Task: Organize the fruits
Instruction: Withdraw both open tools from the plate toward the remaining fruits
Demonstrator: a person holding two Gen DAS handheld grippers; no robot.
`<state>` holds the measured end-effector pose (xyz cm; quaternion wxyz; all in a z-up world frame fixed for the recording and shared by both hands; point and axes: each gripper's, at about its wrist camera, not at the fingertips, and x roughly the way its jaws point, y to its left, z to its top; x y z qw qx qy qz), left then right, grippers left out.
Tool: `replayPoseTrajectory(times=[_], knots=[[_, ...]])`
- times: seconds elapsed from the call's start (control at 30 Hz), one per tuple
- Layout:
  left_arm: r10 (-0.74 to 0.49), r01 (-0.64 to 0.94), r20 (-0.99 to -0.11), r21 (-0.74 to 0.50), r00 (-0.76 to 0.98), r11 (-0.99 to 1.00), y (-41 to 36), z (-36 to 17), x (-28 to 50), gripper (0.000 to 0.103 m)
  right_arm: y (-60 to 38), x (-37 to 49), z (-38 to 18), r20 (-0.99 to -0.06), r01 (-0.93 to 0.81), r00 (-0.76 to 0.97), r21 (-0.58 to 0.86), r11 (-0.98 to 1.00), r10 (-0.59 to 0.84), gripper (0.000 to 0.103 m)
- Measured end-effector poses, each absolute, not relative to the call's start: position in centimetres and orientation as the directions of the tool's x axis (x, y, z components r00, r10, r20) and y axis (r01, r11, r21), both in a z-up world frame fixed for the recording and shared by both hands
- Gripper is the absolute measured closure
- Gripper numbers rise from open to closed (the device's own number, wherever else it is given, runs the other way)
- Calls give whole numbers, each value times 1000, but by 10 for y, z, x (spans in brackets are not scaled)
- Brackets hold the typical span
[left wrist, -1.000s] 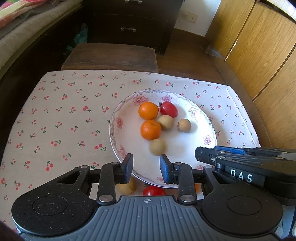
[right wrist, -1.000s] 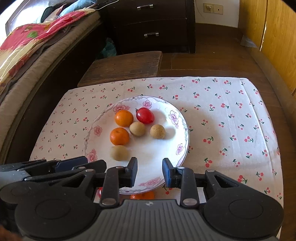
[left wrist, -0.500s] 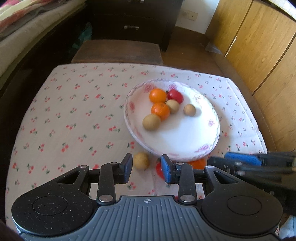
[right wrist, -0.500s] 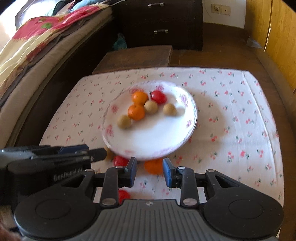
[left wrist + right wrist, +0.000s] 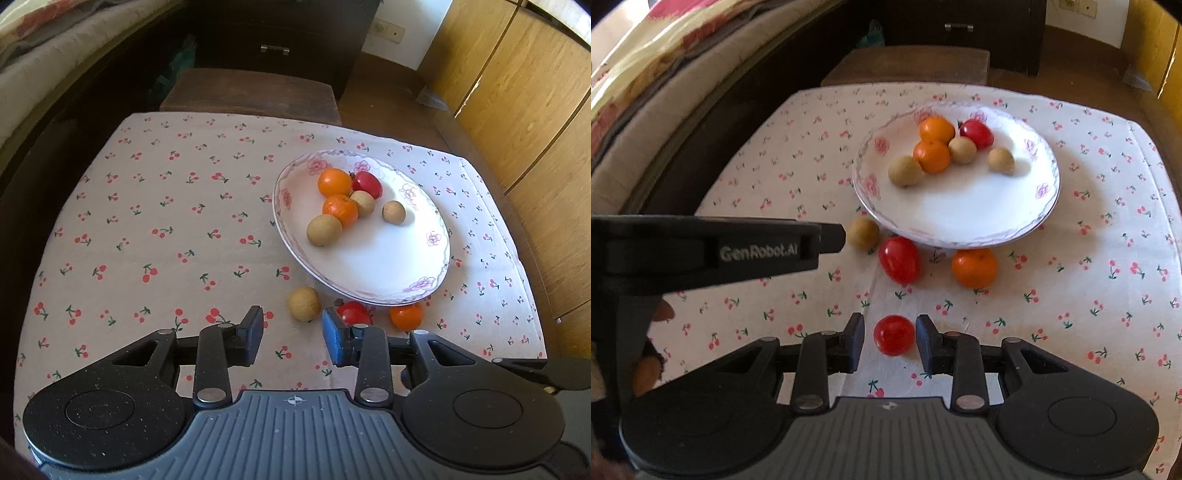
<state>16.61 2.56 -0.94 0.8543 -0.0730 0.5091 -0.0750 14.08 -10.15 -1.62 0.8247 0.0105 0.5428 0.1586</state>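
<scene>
A white flowered plate [image 5: 413,273] [image 5: 979,225] holds two oranges, a red tomato and three brown round fruits. On the cloth in front of it lie a brown fruit [image 5: 304,304] [image 5: 863,232], a red tomato [image 5: 354,312] [image 5: 899,259], an orange [image 5: 406,316] [image 5: 974,267] and a second red tomato [image 5: 894,334]. My left gripper [image 5: 292,336] is open and empty just short of the brown fruit. My right gripper [image 5: 890,342] is open with the near tomato between its fingers, apart from both pads.
The table wears a cherry-print cloth [image 5: 155,229]. A wooden stool [image 5: 251,92] stands beyond the far edge, a dark dresser [image 5: 273,40] behind it, a bed [image 5: 646,85] at left, wooden cabinets [image 5: 517,92] at right. The left gripper's body [image 5: 701,251] crosses the right wrist view.
Both grippers have pulled back from the plate toward the near table edge. The loose fruits in front of the plate have come into view. The near tomato now sits between the right fingers.
</scene>
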Motion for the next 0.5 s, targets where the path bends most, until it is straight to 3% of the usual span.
replayPoseTrajectory(times=[0.5], knots=[[-217, 30, -867, -228, 449, 973, 13, -27, 179, 56, -113, 141, -34, -909, -239, 326, 187, 953, 260, 75]])
